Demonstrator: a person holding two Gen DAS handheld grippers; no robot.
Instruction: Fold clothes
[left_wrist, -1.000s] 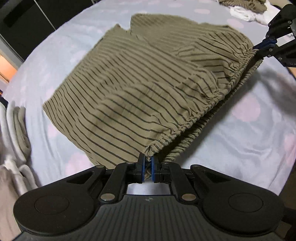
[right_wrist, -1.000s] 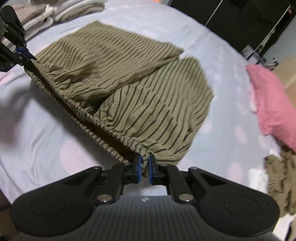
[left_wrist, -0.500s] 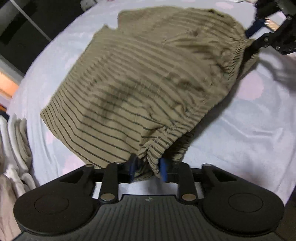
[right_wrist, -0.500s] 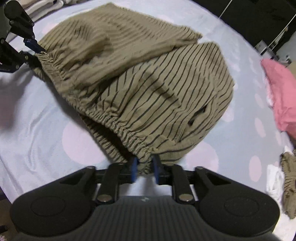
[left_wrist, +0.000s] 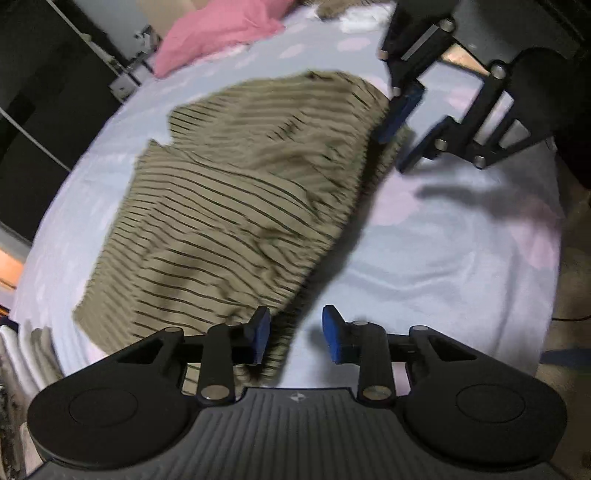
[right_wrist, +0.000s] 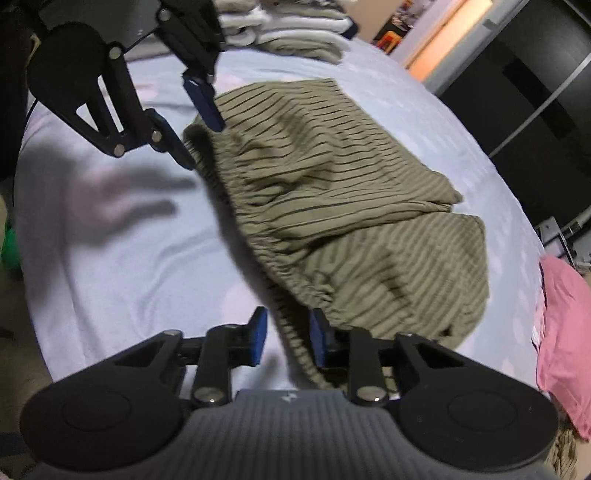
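Olive striped shorts (left_wrist: 236, 206) lie on the lilac bed sheet (left_wrist: 443, 266), waistband toward me; they also show in the right wrist view (right_wrist: 332, 206). My left gripper (left_wrist: 295, 334) is open, its jaws wide apart at the near waistband corner, and some cloth hangs by the left pad. My right gripper (right_wrist: 286, 338) is open with the waistband edge lying loose between its pads. Each gripper shows in the other's view, open at the far waistband corner: the right one (left_wrist: 402, 129), the left one (right_wrist: 195, 122).
A pink garment (left_wrist: 218, 35) lies at the far side of the bed, also in the right wrist view (right_wrist: 561, 332). A stack of folded clothes (right_wrist: 295, 33) sits at one end. Dark wardrobe doors (left_wrist: 40, 92) stand beyond the bed.
Both grippers opened and let go of the waistband. The shorts dropped slack onto the bed, and both grippers moved closer together.
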